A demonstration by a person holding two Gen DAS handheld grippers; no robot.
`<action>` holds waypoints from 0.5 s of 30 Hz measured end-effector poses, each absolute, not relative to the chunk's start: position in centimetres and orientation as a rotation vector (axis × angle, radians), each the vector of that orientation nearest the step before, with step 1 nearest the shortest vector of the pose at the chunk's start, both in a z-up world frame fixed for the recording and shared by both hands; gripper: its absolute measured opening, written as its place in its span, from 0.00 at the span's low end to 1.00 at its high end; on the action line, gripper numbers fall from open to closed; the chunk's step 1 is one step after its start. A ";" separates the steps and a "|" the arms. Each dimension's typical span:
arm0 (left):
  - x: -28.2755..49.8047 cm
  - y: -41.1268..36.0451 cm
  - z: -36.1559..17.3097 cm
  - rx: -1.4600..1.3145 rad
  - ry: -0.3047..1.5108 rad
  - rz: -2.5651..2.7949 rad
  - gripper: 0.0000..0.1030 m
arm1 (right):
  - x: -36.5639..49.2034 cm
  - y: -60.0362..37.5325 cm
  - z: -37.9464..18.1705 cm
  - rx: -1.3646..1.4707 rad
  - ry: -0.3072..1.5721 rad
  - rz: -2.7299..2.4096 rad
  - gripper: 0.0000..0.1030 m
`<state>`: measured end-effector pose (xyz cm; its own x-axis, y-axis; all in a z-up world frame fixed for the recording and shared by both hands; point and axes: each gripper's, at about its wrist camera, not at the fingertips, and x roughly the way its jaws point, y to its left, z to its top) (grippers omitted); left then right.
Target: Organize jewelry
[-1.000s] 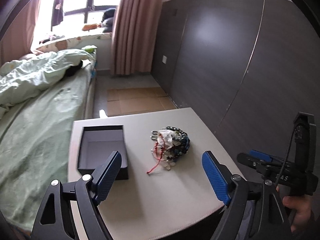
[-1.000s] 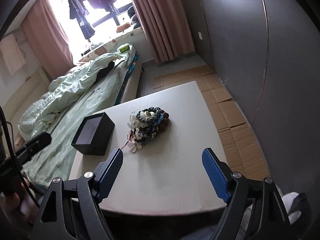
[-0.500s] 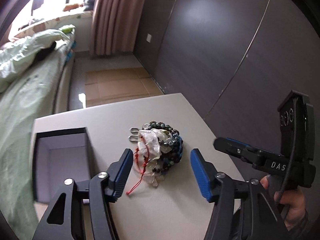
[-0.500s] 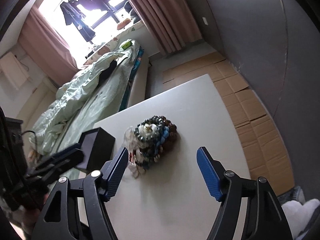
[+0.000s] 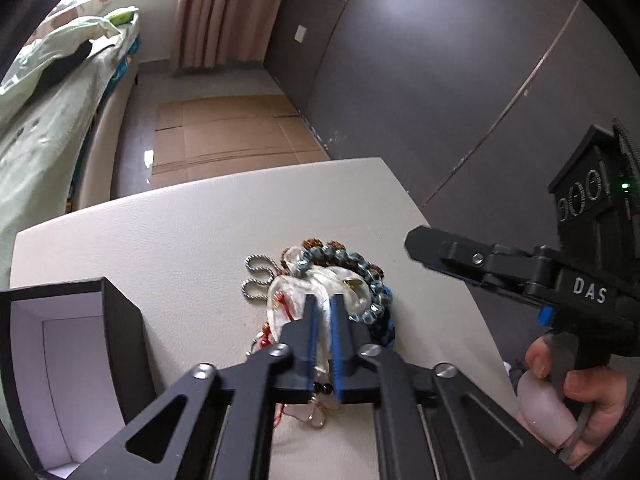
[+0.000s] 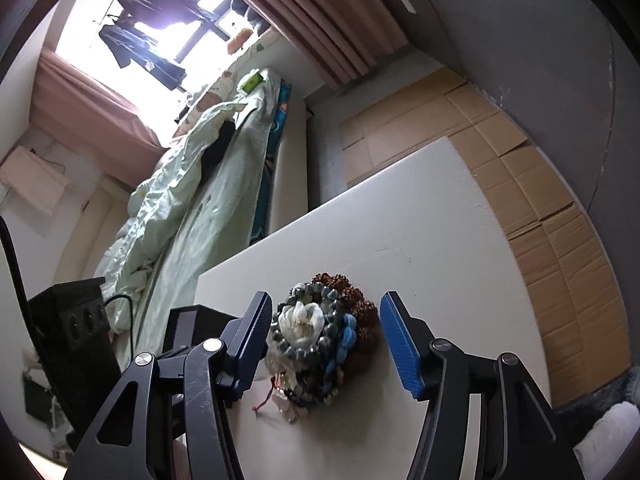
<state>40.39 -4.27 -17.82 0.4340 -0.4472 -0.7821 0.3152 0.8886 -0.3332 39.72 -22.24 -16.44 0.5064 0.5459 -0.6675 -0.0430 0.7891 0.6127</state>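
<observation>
the left gripper (image 5: 323, 312) is pinched nearly closed on the tangled heap of beaded bracelets and whitish shell pieces (image 5: 340, 280) right at its tips, so lifting could drag the whole knot, while the right gripper (image 6: 325, 332) straddles it wide open and the open black box (image 5: 72, 344) waits off left.

Jewelry pile (image 5: 328, 300) on table (image 5: 192, 224), roughly mid-surface. Open box (image 5: 76, 360) on same table, left of pile, near left edge. Left gripper (image 5: 323, 300) directly over pile, fingers nearly together with pile material between (exact piece unclear). Right gripper (image 6: 324, 332) before pile, fingers wide apart, one either side of it, not touching. Bed (image 6: 192, 208) beyond table's left side. Flattened cardboard (image 6: 520, 184) on floor behind and right of table, along wall (image 5: 440, 60).
</observation>
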 end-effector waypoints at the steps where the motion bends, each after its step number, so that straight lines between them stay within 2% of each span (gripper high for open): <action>1: 40.4 -4.0 -17.7 -0.149 1.010 -0.473 0.02 | 40.1 -22.1 -16.7 0.583 0.999 0.389 0.57; 7: 40.7 -2.9 -15.7 -0.195 0.951 -0.474 0.00 | 41.3 -21.4 -17.9 0.607 1.054 0.420 0.53; 9: 40.6 -2.7 -15.0 -0.201 0.930 -0.473 0.00 | 41.4 -21.0 -18.3 0.595 1.074 0.416 0.46; 15: 40.0 -1.8 -13.0 -0.233 0.874 -0.481 0.00 | 41.8 -19.8 -18.9 0.546 1.107 0.396 0.36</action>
<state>39.98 -1.79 -13.02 0.5446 -0.4948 -0.6772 0.3084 0.8690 -0.3869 41.81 -19.82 -18.93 0.4002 0.5562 -0.7284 -0.0314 0.8027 0.5956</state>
